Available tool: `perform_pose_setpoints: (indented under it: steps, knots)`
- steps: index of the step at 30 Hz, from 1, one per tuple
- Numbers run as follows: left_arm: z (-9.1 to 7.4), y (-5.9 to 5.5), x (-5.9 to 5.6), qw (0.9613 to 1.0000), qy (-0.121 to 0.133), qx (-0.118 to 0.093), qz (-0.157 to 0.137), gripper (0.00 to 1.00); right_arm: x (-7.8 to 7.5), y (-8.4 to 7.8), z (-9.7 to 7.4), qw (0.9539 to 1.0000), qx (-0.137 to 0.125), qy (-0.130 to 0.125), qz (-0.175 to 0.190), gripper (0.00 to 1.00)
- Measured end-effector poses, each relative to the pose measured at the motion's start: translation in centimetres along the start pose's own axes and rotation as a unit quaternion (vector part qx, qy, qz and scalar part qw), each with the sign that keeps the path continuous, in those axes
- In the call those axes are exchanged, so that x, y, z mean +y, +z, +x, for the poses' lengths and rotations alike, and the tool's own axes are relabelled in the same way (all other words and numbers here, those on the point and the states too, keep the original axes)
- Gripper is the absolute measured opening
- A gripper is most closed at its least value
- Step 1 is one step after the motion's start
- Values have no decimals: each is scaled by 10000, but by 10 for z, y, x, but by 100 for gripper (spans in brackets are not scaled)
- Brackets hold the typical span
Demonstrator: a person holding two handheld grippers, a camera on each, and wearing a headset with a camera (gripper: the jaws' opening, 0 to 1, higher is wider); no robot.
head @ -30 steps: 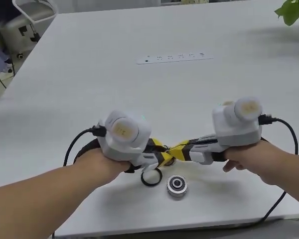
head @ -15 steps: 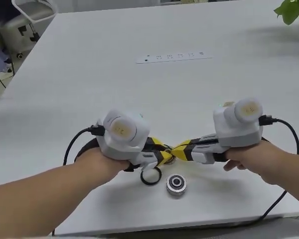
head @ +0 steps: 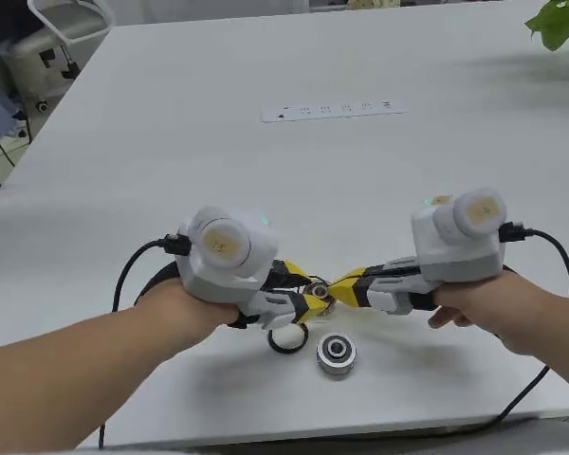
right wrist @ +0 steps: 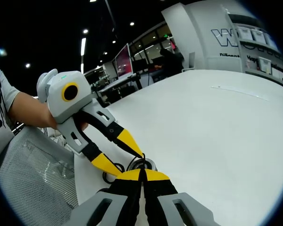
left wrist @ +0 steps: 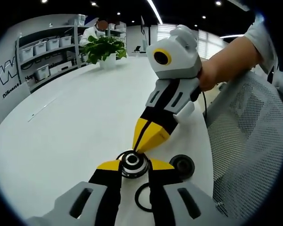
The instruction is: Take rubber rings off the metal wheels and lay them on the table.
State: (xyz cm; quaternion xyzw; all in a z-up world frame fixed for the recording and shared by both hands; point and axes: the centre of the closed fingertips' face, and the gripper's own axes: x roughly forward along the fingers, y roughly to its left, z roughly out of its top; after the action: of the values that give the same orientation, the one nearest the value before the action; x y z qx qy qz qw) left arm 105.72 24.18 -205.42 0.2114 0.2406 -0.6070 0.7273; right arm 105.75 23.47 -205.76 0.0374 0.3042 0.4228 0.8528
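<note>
White table [head: 171, 142] carries a rubber ring [head: 287, 339], a metal wheel [head: 336, 351], a power strip [head: 332, 111].

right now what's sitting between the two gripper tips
A metal wheel. The left gripper clamps it, and the right gripper has its shut tips at the wheel's rim; the left gripper view shows this.

A rubber ring [head: 287, 339] lies just left of a wheel [head: 337, 351].

1. White power strip [head: 332, 110], lying flat, sockets up.
2. Green plant leaves [head: 558, 21] at the far right (cut by the frame edge).
3. Grey mesh chair back [left wrist: 247, 141].
4. Shelves of storage bins [left wrist: 45, 47].
</note>
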Motion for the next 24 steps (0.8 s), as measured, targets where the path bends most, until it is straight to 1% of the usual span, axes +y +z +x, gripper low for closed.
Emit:
perform_pose_setpoints:
  steps: [5, 13, 16, 19, 21, 24]
  knots:
    - [-7, 5, -2, 9999, -25, -139, -65, 23, 1, 1, 0, 10000, -25, 21, 42, 0]
    - [-19, 10, -6, 9996, -79, -265, -82, 30, 4, 3, -2, 9999, -60, 72, 59, 0]
    - [-26, 11, -8, 9994, -78, -330, -97, 33, 6, 5, -2, 9999, -85, 108, 60, 0]
    - [-33, 13, -9, 9990, -77, -401, -167, 34, 8, 8, -2, 9997, -147, 160, 67, 0]
    - [-38, 15, -10, 9987, -76, -454, -224, 37, 11, 10, -2, 9996, -174, 199, 78, 0]
    - [-44, 16, -12, 9984, -78, -502, -244, 39, 13, 10, -1, 9995, -179, 241, 69, 0]
